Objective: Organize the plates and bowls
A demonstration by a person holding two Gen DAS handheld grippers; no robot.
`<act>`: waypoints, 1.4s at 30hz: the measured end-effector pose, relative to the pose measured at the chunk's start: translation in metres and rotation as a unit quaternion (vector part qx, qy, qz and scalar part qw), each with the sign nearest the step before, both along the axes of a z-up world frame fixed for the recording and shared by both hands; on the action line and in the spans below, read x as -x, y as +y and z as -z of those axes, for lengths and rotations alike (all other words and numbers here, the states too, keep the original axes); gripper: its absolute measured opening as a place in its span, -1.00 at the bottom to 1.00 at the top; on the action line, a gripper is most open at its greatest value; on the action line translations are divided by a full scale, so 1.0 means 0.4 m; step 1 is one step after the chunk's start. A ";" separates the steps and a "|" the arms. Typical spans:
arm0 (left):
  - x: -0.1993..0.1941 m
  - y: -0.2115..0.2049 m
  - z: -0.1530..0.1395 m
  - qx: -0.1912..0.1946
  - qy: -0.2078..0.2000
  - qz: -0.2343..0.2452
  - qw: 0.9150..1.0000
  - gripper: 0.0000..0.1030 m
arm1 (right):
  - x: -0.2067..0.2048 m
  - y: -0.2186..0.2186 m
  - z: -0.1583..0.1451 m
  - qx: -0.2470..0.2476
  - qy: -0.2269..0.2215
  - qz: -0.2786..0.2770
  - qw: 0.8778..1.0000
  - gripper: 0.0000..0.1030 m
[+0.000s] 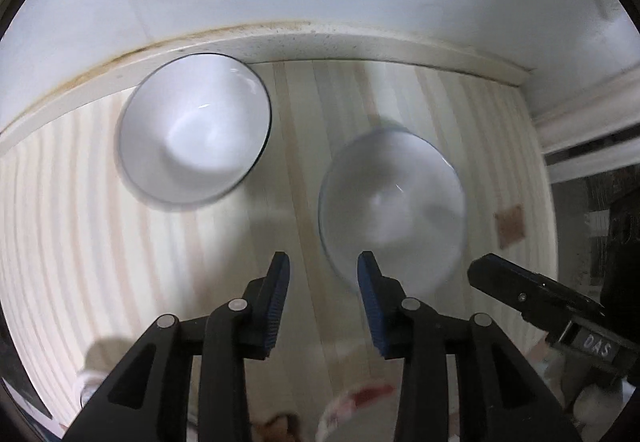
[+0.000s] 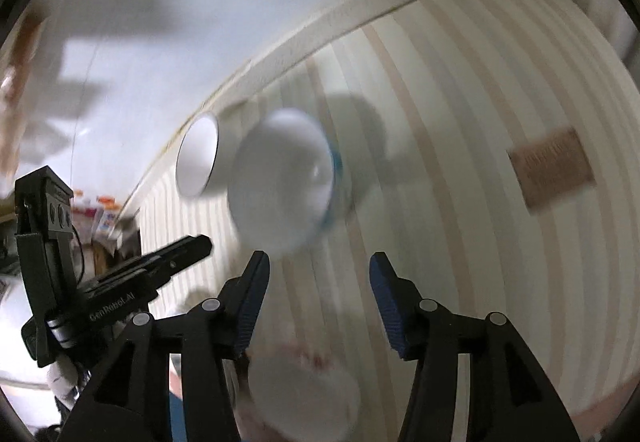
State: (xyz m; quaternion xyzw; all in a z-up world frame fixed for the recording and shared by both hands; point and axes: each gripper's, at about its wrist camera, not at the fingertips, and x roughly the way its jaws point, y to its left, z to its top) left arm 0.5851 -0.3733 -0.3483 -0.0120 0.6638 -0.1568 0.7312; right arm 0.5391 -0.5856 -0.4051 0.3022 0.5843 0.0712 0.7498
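Note:
Two bowls stand on a striped tabletop (image 1: 60, 202). A white bowl with a dark rim (image 1: 196, 130) sits at the back left near the wall ledge. A second bowl with a bluish rim (image 1: 392, 202) sits to its right, closer to me. My left gripper (image 1: 323, 266) is open and empty, just in front of the bluish bowl's near-left rim. In the right wrist view the same two bowls show, the white one (image 2: 198, 158) behind the blue-rimmed one (image 2: 284, 182). My right gripper (image 2: 319, 266) is open and empty, in front of the blue-rimmed bowl.
A white plate with red marks (image 2: 304, 394) lies below the right gripper. A brown square patch (image 2: 552, 166) lies on the tabletop to the right. A pale ledge (image 1: 320, 42) and white wall bound the back. The other gripper shows at each view's side (image 1: 532, 294).

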 end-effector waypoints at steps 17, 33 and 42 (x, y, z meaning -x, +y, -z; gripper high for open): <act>-0.029 -0.055 0.088 -0.015 0.008 0.024 1.000 -0.74 | -0.130 0.031 0.128 0.036 0.031 0.011 0.999 -0.68; 0.203 0.002 -0.162 0.014 -0.032 0.063 0.997 -0.74 | 0.085 0.073 -0.091 0.045 -0.019 0.010 0.999 -0.69; 0.349 0.045 -0.124 0.003 -0.001 0.082 0.997 -0.74 | 0.289 0.118 -0.109 0.049 0.005 0.003 0.999 -0.69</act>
